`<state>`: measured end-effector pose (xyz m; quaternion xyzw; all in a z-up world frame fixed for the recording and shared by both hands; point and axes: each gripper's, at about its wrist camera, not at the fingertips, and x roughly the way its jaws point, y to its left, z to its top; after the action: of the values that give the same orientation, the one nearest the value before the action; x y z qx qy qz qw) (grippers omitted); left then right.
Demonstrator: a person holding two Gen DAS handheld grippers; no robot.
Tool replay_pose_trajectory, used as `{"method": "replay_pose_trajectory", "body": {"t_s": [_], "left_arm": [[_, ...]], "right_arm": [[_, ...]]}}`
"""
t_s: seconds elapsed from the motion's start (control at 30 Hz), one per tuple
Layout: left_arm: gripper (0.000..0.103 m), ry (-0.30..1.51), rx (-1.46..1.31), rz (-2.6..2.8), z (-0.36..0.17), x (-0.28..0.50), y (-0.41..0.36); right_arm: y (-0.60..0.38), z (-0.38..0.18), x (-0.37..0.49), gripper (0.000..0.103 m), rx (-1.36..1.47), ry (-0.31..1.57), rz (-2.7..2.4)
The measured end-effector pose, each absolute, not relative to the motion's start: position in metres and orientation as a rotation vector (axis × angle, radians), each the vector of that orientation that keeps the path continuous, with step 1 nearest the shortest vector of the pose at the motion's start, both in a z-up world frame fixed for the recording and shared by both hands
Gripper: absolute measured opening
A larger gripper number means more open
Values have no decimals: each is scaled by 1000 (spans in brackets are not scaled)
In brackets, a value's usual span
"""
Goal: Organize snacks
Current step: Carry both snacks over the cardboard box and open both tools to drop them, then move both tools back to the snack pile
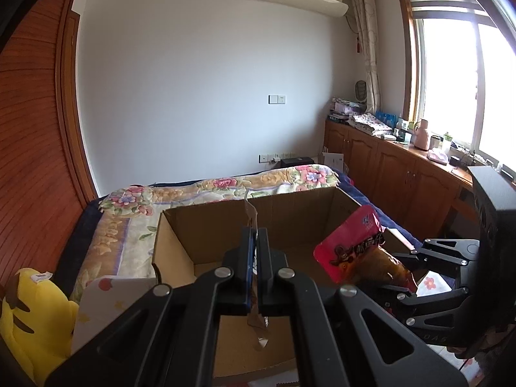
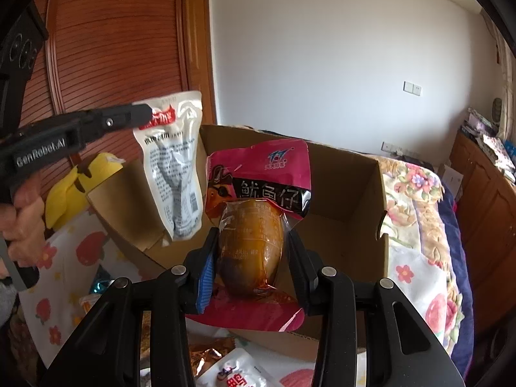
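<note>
An open cardboard box point(image 1: 180, 242) stands on the bed; it also shows in the right wrist view point(image 2: 348, 200). My left gripper point(image 1: 257, 242) is shut on the edge of a white snack pouch point(image 2: 175, 164), held above the box's left side; in the left wrist view only the pouch's thin edge point(image 1: 253, 213) shows. My right gripper point(image 2: 251, 251) is shut on a pink squid snack packet point(image 2: 258, 193) with a brown clear window, held over the box. That packet shows in the left wrist view point(image 1: 351, 251) at the box's right.
A yellow plush toy point(image 1: 29, 319) lies left of the box. More snack packets point(image 2: 235, 371) lie on a strawberry-print cloth point(image 2: 67, 258) in front. The floral bed cover point(image 1: 225, 187) stretches behind. Wooden cabinets point(image 1: 387, 167) line the right wall.
</note>
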<state>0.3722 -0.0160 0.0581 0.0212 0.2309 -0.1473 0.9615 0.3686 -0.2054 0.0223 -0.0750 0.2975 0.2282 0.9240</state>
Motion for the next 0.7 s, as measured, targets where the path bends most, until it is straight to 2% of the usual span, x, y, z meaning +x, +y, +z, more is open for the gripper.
{"method": "replay_pose_trajectory", "body": {"t_s": [0.13, 0.2, 0.37, 0.4, 0.47, 0.57, 0.7], "left_arm": [[0, 491, 45, -304, 50, 373, -20], [5, 494, 45, -305, 48, 371, -20], [8, 493, 50, -301, 49, 364, -18], [10, 492, 52, -299, 49, 362, -18], [14, 493, 47, -288, 51, 360, -14], [23, 489, 33, -279, 54, 361, -7], [26, 476, 27, -258, 60, 363, -2]], "right_arm": [[-201, 22, 370, 41, -159, 613, 472], [-203, 22, 370, 44, -160, 617, 475], [-206, 21, 376, 48, -144, 632, 468], [-206, 21, 376, 50, -143, 632, 466], [-207, 21, 380, 60, -140, 632, 454], [-208, 23, 383, 61, -136, 635, 441], [-216, 29, 375, 61, -107, 625, 443]]}}
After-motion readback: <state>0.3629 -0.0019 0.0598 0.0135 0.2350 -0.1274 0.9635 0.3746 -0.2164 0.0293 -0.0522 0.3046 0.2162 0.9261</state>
